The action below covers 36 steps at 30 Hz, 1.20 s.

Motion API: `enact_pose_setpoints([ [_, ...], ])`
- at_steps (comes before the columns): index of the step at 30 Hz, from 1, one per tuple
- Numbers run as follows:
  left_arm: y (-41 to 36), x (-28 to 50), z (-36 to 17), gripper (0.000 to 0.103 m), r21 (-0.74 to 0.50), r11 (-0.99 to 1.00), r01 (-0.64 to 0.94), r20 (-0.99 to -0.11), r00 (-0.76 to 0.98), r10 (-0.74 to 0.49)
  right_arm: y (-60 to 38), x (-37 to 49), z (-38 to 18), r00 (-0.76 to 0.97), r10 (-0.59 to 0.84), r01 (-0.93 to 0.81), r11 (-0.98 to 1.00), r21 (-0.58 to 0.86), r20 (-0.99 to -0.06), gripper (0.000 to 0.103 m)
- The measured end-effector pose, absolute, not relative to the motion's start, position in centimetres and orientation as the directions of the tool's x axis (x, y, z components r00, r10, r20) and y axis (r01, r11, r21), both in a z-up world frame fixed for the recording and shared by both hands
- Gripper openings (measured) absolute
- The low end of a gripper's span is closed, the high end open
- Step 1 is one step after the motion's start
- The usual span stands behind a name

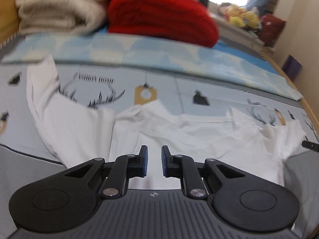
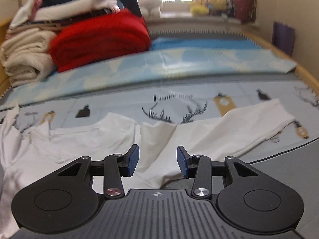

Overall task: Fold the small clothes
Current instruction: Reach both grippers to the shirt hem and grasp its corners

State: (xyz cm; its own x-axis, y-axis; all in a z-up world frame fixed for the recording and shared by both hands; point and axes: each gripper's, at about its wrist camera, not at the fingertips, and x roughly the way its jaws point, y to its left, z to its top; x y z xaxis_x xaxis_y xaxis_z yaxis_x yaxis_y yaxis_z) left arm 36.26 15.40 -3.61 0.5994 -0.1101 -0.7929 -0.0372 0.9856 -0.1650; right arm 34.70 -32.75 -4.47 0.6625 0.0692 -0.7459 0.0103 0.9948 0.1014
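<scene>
From your left wrist camera, the white long-sleeved cotton shirt (image 1: 199,135) lies spread on the pale grey bed sheet printed with antlers and tags (image 1: 175,91), on the near side of the folded light blue cloud-patterned blanket (image 1: 159,59), and the red knitted bundle (image 1: 159,14) and the cream knitted pile (image 1: 59,6) sit beyond that blanket. Your left gripper (image 1: 154,160) hangs over the shirt's body with its jaws released, only a narrow gap between the blue pads and no cloth in it; one sleeve runs off toward the blanket's left end. From your right wrist camera, the right gripper (image 2: 158,160) hangs over the other part of the shirt with its jaws released and standing wider, nothing between them; below it a fold of white fabric bunches up, and the other sleeve stretches out toward the blanket's right end. The step in hand looks like the start of a fold: the garment is laid out but not yet gripped. Next, you likely need to lower each gripper onto an edge or sleeve, pinch a single layer cleanly, and carry it across the body without dragging the rest.
</scene>
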Motion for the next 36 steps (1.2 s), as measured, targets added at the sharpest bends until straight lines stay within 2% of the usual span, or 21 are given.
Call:
enact_pose_setpoints([
  [2,15.6,38.0,-4.9,0.016,-0.155,0.987,-0.042,-0.797,0.596,-0.100,-32.2,36.7,-6.0,0.631,0.092,-0.003,0.993,0.116,-0.770,0.045],
  [6,15.9,40.6,-7.1,0.019,-0.135,0.987,-0.090,-0.801,0.595,-0.055,-30.3,39.6,-8.4,0.642,0.050,-0.045,0.999,0.029,-0.765,0.058],
  [7,16.0,41.3,-7.7,0.023,-0.122,0.988,-0.098,-0.806,0.590,-0.041,-30.1,40.1,-8.9,0.642,0.048,-0.051,0.998,0.020,-0.765,0.060],
  [9,16.1,42.6,-8.8,0.036,-0.095,0.990,-0.109,-0.817,0.576,-0.015,-29.7,41.4,-10.2,0.636,0.038,-0.056,0.998,0.003,-0.771,0.066],
  [11,16.2,43.7,-9.5,0.053,-0.089,0.990,-0.114,-0.814,0.581,-0.006,-29.5,42.3,-11.5,0.623,0.024,-0.062,0.998,-0.019,-0.781,0.066],
  [13,16.3,44.7,-10.4,0.059,-0.086,0.989,-0.121,-0.821,0.571,-0.002,-29.0,43.4,-12.8,0.612,0.002,-0.080,0.995,-0.059,-0.791,0.066],
  [14,16.2,45.3,-10.8,0.059,-0.084,0.989,-0.119,-0.827,0.562,-0.003,-28.9,43.8,-13.6,0.602,-0.015,-0.082,0.993,-0.081,-0.798,0.066],
  [16,15.8,46.2,-11.8,0.057,-0.027,0.993,-0.117,-0.839,0.542,0.041,-28.9,44.8,-14.8,0.575,-0.036,-0.077,0.992,-0.098,-0.817,0.065],
  [17,15.7,46.6,-12.4,0.047,0.004,0.993,-0.120,-0.845,0.531,0.067,-29.0,45.1,-15.3,0.563,-0.037,-0.075,0.993,-0.096,-0.826,0.062],
  [18,15.7,47.0,-12.7,0.042,0.015,0.993,-0.119,-0.840,0.536,0.077,-29.1,45.4,-15.6,0.559,-0.034,-0.077,0.993,-0.092,-0.829,0.050],
  [19,15.7,47.2,-12.7,0.024,0.025,0.993,-0.117,-0.827,0.556,0.086,-29.1,45.6,-15.8,0.559,-0.034,-0.077,0.993,-0.093,-0.828,0.041],
  [20,15.7,47.6,-12.7,0.015,0.020,0.994,-0.107,-0.822,0.565,0.077,-29.3,45.9,-16.0,0.564,-0.038,-0.077,0.992,-0.098,-0.825,0.013],
  [21,15.6,48.0,-12.6,0.012,0.014,0.995,-0.103,-0.819,0.570,0.071,-29.5,46.1,-16.0,0.565,-0.056,-0.062,0.992,-0.110,-0.823,0.004],
  [25,14.1,49.0,-12.7,0.011,0.025,0.997,-0.067,-0.784,0.618,0.061,-31.8,47.6,-15.4,0.587,-0.065,0.036,0.998,-0.054,-0.807,0.004],
  [30,12.0,50.1,-11.3,0.012,-0.065,0.997,-0.036,-0.724,0.689,-0.022,-34.6,49.1,-13.5,0.668,-0.167,0.166,0.983,-0.073,-0.725,0.004],
  [32,11.0,50.1,-10.3,0.016,-0.076,0.997,-0.014,-0.704,0.708,-0.044,-35.4,49.3,-12.8,0.713,-0.200,0.198,0.977,-0.081,-0.672,0.005],
  [34,10.3,50.1,-9.4,0.022,-0.074,0.997,0.000,-0.714,0.699,-0.052,-35.8,49.4,-12.4,0.742,-0.243,0.222,0.968,-0.113,-0.624,0.015],
  [36,10.1,49.6,-8.5,0.027,-0.092,0.996,0.012,-0.712,0.698,-0.074,-36.6,49.5,-12.3,0.719,-0.299,0.264,0.952,-0.151,-0.627,0.046],
])
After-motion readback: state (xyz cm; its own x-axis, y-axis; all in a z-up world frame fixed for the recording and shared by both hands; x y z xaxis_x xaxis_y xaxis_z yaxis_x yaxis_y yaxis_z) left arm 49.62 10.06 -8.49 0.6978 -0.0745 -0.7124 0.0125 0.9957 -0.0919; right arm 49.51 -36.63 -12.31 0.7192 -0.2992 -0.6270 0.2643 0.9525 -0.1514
